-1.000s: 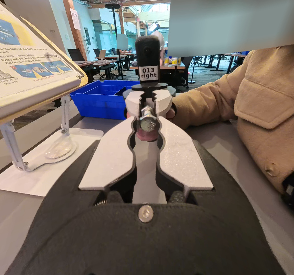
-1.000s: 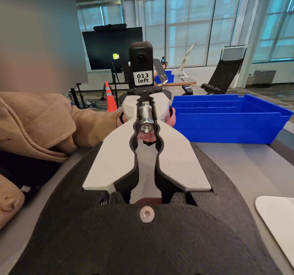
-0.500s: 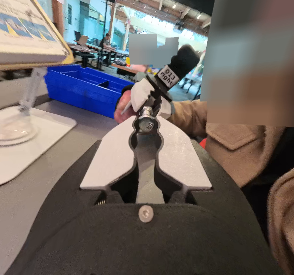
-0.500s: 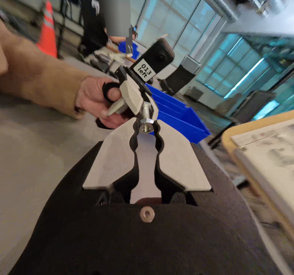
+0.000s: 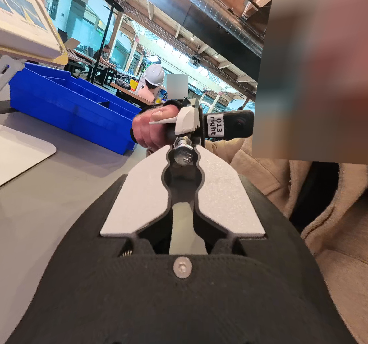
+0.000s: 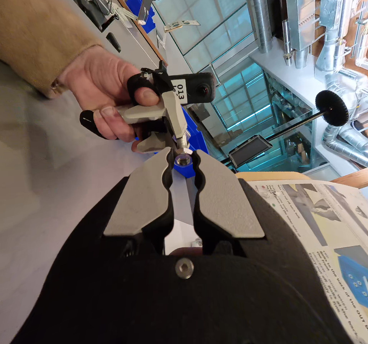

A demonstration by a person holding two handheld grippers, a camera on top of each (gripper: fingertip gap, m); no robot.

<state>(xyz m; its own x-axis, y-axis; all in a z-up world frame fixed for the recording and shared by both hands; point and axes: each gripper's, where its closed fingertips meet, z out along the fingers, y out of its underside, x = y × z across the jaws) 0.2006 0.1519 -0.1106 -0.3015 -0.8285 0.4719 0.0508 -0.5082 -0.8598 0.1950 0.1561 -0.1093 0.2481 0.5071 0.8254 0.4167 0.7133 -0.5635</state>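
My left gripper [image 5: 182, 155] is shut on the hex head of a steel bolt [image 5: 182, 158], held above the grey table [image 5: 59, 185]. The bolt's threaded shank [image 6: 182, 142] runs across to my right gripper [image 6: 182, 155], which is shut on a nut [image 6: 183, 160] at the shank's end. The two grippers face each other tip to tip. In the left wrist view the right gripper [image 5: 187, 124] lies rolled on its side in a hand [image 5: 147, 129]. In the right wrist view the left gripper [image 6: 175, 113] and the hand holding it [image 6: 99, 91] appear tilted.
A blue divided bin [image 5: 69, 105] stands on the table behind the grippers. An instruction sheet on a tilted stand [image 5: 25, 21] with a white base plate [image 5: 22, 151] is at the left. The person's beige jacket [image 5: 288, 205] is close on the right.
My right gripper has rolled about a quarter turn around the bolt while shut on the nut. My left gripper has kept its hold on the bolt head and tilted somewhat.
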